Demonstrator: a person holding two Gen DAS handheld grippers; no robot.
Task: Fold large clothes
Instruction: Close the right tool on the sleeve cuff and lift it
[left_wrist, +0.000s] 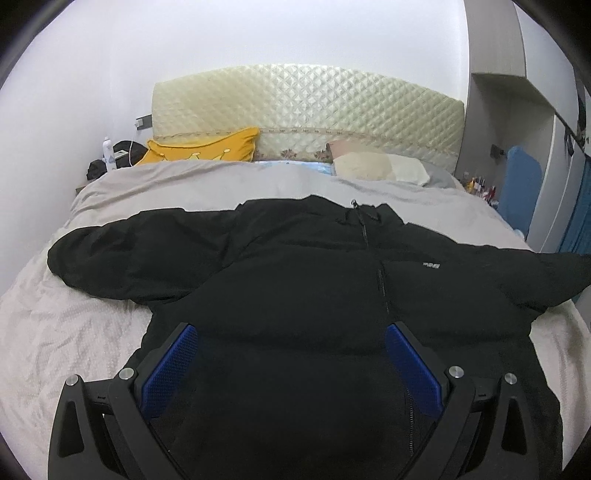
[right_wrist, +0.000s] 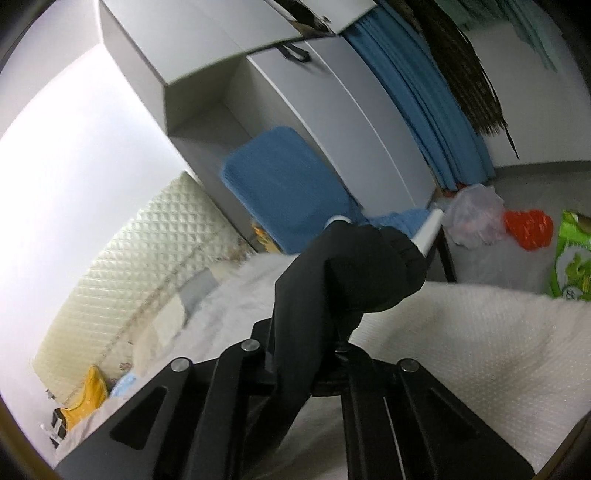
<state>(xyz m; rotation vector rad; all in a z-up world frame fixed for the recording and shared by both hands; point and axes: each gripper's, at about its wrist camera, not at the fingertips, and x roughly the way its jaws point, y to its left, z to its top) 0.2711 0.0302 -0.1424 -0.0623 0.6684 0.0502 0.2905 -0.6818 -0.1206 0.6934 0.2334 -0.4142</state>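
A large black zip-up puffer jacket (left_wrist: 295, 277) lies front-up on the bed (left_wrist: 55, 332), sleeves spread to both sides and collar towards the headboard. In the left wrist view my left gripper (left_wrist: 291, 332) hovers over the jacket's lower front. Its blue pads (left_wrist: 173, 365) stand wide apart with nothing pinched between them. In the right wrist view my right gripper (right_wrist: 332, 332) is shut on the black sleeve (right_wrist: 369, 266). The cuff end bunches up in front of the closed fingers, lifted off the bed near its side edge.
A quilted cream headboard (left_wrist: 314, 107), a yellow pillow (left_wrist: 207, 146) and pale pillows (left_wrist: 380, 166) lie at the far end. Beside the bed stand a blue chair (right_wrist: 284, 177), a grey wardrobe (right_wrist: 332, 110), blue curtains (right_wrist: 417, 92) and bags (right_wrist: 476, 214) on the floor.
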